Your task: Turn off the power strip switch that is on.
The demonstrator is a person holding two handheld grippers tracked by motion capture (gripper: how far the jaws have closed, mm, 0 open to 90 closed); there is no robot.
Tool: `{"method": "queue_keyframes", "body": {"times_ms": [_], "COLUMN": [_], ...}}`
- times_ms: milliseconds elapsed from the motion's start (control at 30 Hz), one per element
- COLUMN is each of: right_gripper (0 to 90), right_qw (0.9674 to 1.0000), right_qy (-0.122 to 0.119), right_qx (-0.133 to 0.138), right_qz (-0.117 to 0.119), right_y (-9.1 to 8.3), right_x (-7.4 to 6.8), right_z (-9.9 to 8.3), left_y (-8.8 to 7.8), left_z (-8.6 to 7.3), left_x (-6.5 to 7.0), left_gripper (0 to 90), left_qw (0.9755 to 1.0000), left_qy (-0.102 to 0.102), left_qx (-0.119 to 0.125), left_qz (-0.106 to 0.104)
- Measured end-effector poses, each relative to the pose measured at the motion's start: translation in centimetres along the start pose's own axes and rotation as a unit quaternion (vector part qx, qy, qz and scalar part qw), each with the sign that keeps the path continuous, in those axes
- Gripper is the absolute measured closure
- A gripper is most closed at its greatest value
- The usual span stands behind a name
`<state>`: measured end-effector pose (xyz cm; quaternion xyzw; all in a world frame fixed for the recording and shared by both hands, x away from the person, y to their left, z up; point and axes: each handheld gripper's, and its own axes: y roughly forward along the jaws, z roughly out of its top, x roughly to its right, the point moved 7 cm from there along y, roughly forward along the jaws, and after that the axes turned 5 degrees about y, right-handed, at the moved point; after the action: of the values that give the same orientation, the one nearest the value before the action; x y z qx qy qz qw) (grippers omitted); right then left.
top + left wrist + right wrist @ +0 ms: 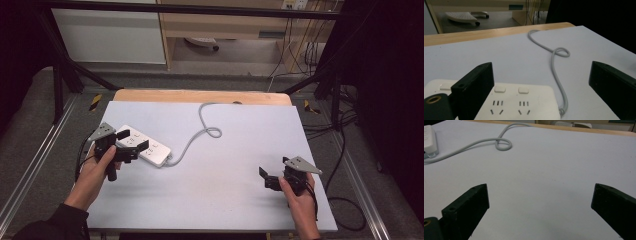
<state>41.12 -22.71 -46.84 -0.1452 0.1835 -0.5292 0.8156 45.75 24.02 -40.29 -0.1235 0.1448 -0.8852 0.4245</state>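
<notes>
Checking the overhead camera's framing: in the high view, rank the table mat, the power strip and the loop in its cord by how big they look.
1. Table mat, by far the largest.
2. Power strip, partly hidden under the left hand-held gripper.
3. Loop in the cord, smallest.

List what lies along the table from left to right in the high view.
Left gripper held in a hand, white plastic power strip, looped grey cable, right gripper held in the other hand.

Both grippers, L [133,140] and R [265,177], low, fingers spread wide, seemingly empty.
</notes>
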Motion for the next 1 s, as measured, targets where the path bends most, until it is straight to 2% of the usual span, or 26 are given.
{"method": "queue_keyframes", "body": {"times_ms": [233,500,1000], "right_gripper": [2.0,2.0,2.0], "right_qw": [1.0000,1.0000,1.0000], "right_qy": [-0.002,-0.001,-0.001], "right_qx": [0.000,0.000,-0.001], "right_qz": [0.000,-0.001,-0.001], "right_y": [0.0,0.0,0.1], "right_x": [0.0,0.0,0.0], "right_z": [0.0,0.0,0.0], "left_y": [-1.9,-3.8,-5.4], "left_z": [-0.6,-1.4,-4.3], "left_x": [-0.5,-0.7,0.3], "left_gripper": [6.0,6.0,6.8], "left_qw": [0.9999,0.9999,0.9998], "left_qy": [-0.007,-0.005,0.015], "left_qx": [0.005,0.013,0.011], "left_qz": [0.006,0.006,0.009]}}
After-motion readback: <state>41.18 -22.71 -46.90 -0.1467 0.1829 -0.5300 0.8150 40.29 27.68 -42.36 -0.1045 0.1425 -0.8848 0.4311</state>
